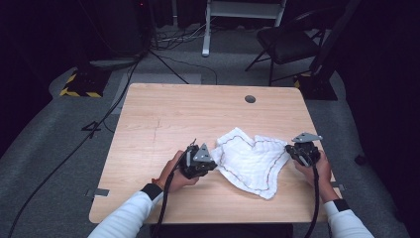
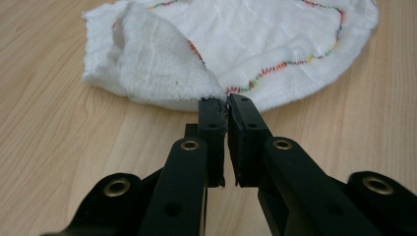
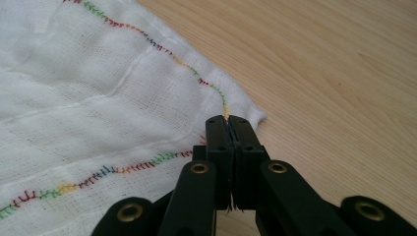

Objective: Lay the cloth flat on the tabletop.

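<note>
High view, table: my light wooden table (image 1: pixel 163 119) carries a crumpled white gauze cloth with multicoloured zigzag stitching along its hem (image 1: pixel 250 161), lying on the near right part of the top.
High view, left gripper: my black left gripper (image 1: pixel 212 164) sits at the cloth's left edge, my left hand (image 1: pixel 174 172) behind it.
High view, right gripper: my black right gripper (image 1: pixel 292 151) sits at the cloth's right corner, my right hand (image 1: pixel 319 168) around it.
High view, surroundings: a round grey grommet (image 1: pixel 250 98) is set near the table's far edge; a dark chair (image 1: pixel 287 42) stands on the grey floor beyond.

Left gripper view, jaws: nearly together, pinching a thin folded corner of the cloth (image 2: pixel 206 49) at their tips; my left gripper (image 2: pixel 227 104) has the fold raised off the wood.
Left gripper view, cloth: the rest spreads flat on the table (image 2: pixel 54 128) beyond the tips.

Right gripper view, jaws: pressed together on the hemmed corner of the cloth (image 3: pixel 98 113), with my right gripper (image 3: pixel 228 120) right at the stitched edge.
Right gripper view, cloth: it lies flat to the left, bare table (image 3: pixel 334 73) to the right.
</note>
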`<action>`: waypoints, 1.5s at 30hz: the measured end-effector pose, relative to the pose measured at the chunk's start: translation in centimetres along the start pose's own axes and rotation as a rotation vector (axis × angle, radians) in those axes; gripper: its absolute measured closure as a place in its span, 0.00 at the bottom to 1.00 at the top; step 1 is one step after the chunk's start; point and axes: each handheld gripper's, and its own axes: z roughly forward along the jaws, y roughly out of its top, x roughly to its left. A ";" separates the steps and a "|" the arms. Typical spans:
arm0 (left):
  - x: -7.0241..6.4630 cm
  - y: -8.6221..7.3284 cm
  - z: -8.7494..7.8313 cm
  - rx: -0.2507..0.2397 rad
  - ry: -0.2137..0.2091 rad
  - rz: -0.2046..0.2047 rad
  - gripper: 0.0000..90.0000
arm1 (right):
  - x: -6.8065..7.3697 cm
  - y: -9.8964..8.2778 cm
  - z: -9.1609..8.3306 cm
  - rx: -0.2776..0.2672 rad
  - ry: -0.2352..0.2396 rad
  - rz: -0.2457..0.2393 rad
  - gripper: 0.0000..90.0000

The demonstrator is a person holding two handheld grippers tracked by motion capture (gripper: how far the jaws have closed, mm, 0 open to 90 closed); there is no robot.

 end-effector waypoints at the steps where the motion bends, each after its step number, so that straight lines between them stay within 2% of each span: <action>1: 0.0 0.0 0.0 0.000 0.000 0.000 0.94 | 0.0 0.0 0.0 0.000 0.000 0.000 0.98; 4: -0.3 -1.1 -0.7 0.019 -0.007 -0.011 0.93 | -0.5 -0.3 0.1 0.010 -0.024 0.011 0.98; 10: -0.6 -2.5 -1.5 0.033 0.008 -0.033 0.90 | -1.0 -0.5 0.1 0.018 -0.041 0.024 0.98; 14: -0.1 -2.6 -1.8 0.015 0.031 -0.042 0.76 | -1.1 -0.5 0.2 0.010 -0.053 0.034 0.94; 17: 0.6 -2.0 -1.5 -0.004 0.043 -0.057 0.66 | -1.2 -0.5 0.1 0.003 -0.053 0.039 0.93; 18: 1.0 -1.5 -1.2 -0.003 0.050 -0.062 0.66 | -1.2 -0.6 0.1 -0.001 -0.056 0.044 0.92; 19: 1.5 -1.0 -0.9 -0.001 0.055 -0.065 0.58 | -1.4 -0.6 0.1 -0.006 -0.058 0.054 0.90; 21: 2.3 -0.1 0.0 -0.004 0.060 -0.076 0.58 | -1.4 -0.6 0.1 -0.009 -0.059 0.058 0.89; 23: 3.4 1.1 1.1 -0.008 0.048 -0.081 0.57 | -1.4 -0.6 0.1 -0.012 -0.072 0.063 0.87; 25: 4.2 2.3 2.4 -0.003 0.062 -0.053 0.56 | -1.4 -0.6 0.1 -0.018 -0.066 0.061 0.85; 28: 5.4 4.0 4.5 -0.029 0.066 -0.052 0.58 | -1.3 -0.6 0.2 -0.023 -0.058 0.063 0.77; 29: 5.9 4.5 5.2 -0.036 0.066 -0.068 0.58 | -1.3 -0.6 0.2 -0.024 -0.056 0.066 0.75; 30: 6.3 4.9 5.9 -0.041 0.070 -0.085 0.53 | -1.3 -0.5 0.4 -0.018 -0.051 0.070 0.70; 32: 7.2 5.7 7.4 -0.043 0.097 -0.124 0.51 | -1.3 -0.5 0.5 -0.011 -0.047 0.072 0.69; 33: 7.6 6.0 8.0 -0.042 0.092 -0.142 0.48 | -1.3 -0.5 0.6 -0.011 -0.038 0.076 0.68; 36: 8.5 6.6 9.9 -0.024 0.118 -0.168 0.40 | -1.3 -0.5 0.8 -0.013 -0.020 0.082 0.62; 37: 8.8 6.8 10.4 -0.013 0.125 -0.180 0.40 | -1.3 -0.5 0.8 -0.013 -0.020 0.082 0.62; 39: 9.3 7.0 11.2 0.006 0.148 -0.197 0.36 | -1.3 -0.4 1.1 -0.007 0.014 0.083 0.53; 42: 10.2 7.0 12.1 0.019 0.173 -0.233 0.35 | -1.3 -0.5 1.4 0.003 0.040 0.091 0.51; 45: 10.9 6.6 12.7 0.057 0.193 -0.256 0.35 | -1.2 -0.5 1.7 0.016 0.057 0.090 0.51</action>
